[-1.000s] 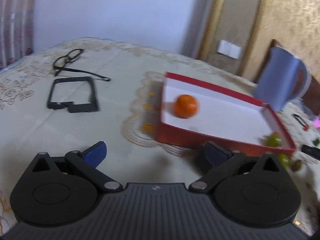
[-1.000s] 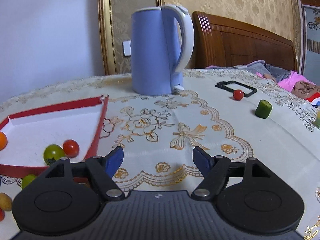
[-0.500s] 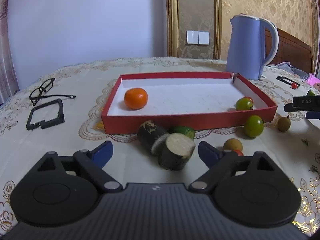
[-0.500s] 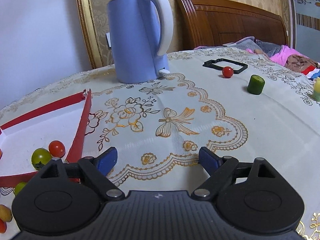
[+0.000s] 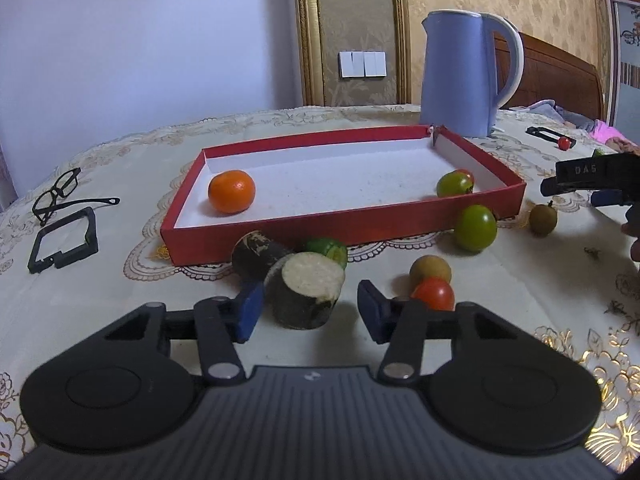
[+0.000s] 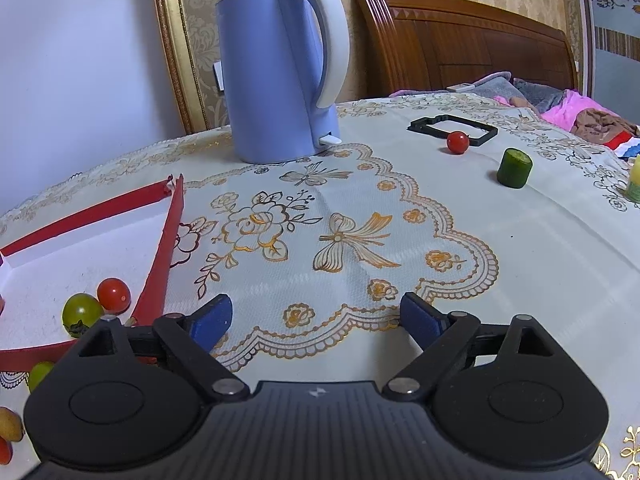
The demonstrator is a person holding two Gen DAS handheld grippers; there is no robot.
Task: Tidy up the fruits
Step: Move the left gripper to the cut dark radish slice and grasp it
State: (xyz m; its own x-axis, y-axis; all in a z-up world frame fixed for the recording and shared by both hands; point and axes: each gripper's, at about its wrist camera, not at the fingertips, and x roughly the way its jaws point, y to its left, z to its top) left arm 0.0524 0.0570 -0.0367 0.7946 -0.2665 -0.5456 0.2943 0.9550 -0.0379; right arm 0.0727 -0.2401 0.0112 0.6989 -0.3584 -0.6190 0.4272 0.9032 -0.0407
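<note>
A red tray (image 5: 344, 227) with a white floor holds an orange (image 5: 231, 191), a green tomato (image 5: 451, 184) and a red tomato (image 6: 113, 294). In front of it lie two dark cut root pieces (image 5: 306, 289), a lime (image 5: 328, 249), a green tomato (image 5: 475, 227), a brown fruit (image 5: 430, 269) and a red tomato (image 5: 434, 294). My left gripper (image 5: 310, 310) is open, its jaws either side of the nearer root piece, not touching it. My right gripper (image 6: 316, 320) is open and empty over the tablecloth, right of the tray (image 6: 160, 272).
A blue kettle (image 6: 276, 76) stands behind the tray. A red tomato (image 6: 457, 142), a black frame (image 6: 452, 128) and a cucumber piece (image 6: 514, 168) lie at the far right. Glasses (image 5: 60, 192) and another black frame (image 5: 64, 240) lie at the left. A small brown fruit (image 5: 543, 219) sits right of the tray.
My left gripper has swung right from the tray's left corner, come down to the cut root pieces, and its jaws have narrowed around the nearer one. My right gripper moved slightly forward.
</note>
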